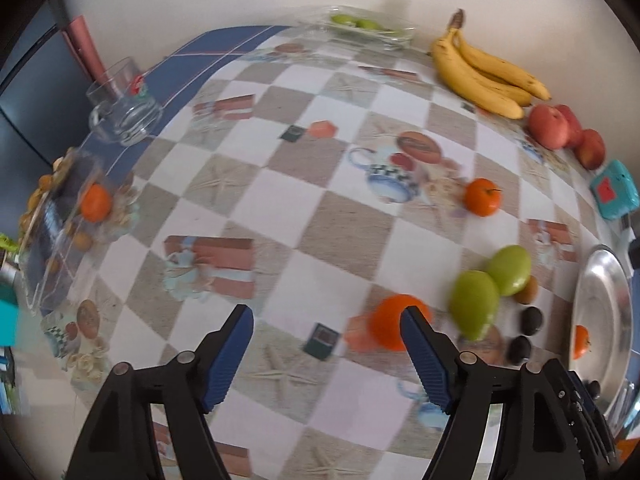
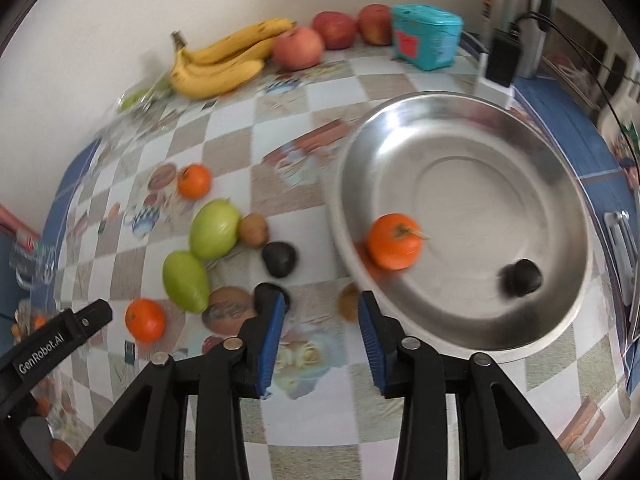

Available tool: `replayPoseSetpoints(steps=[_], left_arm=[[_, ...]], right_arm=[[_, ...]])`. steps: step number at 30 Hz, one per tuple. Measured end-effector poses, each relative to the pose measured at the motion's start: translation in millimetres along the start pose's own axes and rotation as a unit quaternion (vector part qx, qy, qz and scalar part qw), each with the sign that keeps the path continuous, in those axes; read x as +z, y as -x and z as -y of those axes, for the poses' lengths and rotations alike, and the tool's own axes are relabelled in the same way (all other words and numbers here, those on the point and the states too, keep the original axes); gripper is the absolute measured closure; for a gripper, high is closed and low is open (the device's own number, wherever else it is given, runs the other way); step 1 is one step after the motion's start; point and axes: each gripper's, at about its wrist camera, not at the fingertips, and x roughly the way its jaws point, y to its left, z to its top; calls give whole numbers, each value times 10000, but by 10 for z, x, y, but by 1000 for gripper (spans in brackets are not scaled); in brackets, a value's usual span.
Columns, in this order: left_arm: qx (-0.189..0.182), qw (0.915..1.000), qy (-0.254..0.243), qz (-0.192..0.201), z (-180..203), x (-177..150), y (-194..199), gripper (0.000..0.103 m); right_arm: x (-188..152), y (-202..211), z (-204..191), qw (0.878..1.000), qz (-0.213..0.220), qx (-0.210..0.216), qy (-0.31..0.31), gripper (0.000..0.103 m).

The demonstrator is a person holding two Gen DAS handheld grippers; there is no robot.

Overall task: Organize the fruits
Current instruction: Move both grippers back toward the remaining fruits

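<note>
Right wrist: bright orange tangerine [image 2: 394,246], green stem, inside steel bowl [image 2: 568,184].

- The round orange tangerine [image 1: 394,326] nearest the left gripper is partly hidden behind a blue-padded finger [image 1: 424,360] in the left wrist view.
- The shiny round steel tray [image 1: 600,320] is cut off there by the right edge, and only part of the orange fruit inside it [image 1: 581,342] is seen.
- The two smooth green oval fruits [image 1: 490,284] are smeared by blur.
- The clear plastic box [image 1: 52,248] at the left is blurred; its small contents cannot be identified.
- A brown rounded fruit [image 2: 349,302] is half covered by the right gripper's finger [image 2: 370,340].
</note>
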Motion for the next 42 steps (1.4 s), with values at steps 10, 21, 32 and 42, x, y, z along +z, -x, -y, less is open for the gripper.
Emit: replayPoseSetpoints(steps=[10,21,32,42], left_arm=[[144,9998,22,-107,-207,-48,-116,3],[130,9999,62,-62,-260,-43,-140,0],[4,9999,99,-34,-243,11,-128,0],[-335,9994,71,-39,-120,67,-119,0]], right_arm=[[-78,-112,-260,9991,-110,-99,405,47],[-103,-61,-288,9993,80,45,374,21],[-128,6,-245,9993,169,210,269,20],[-159,-3,-221,9990,-35,411,170,20]])
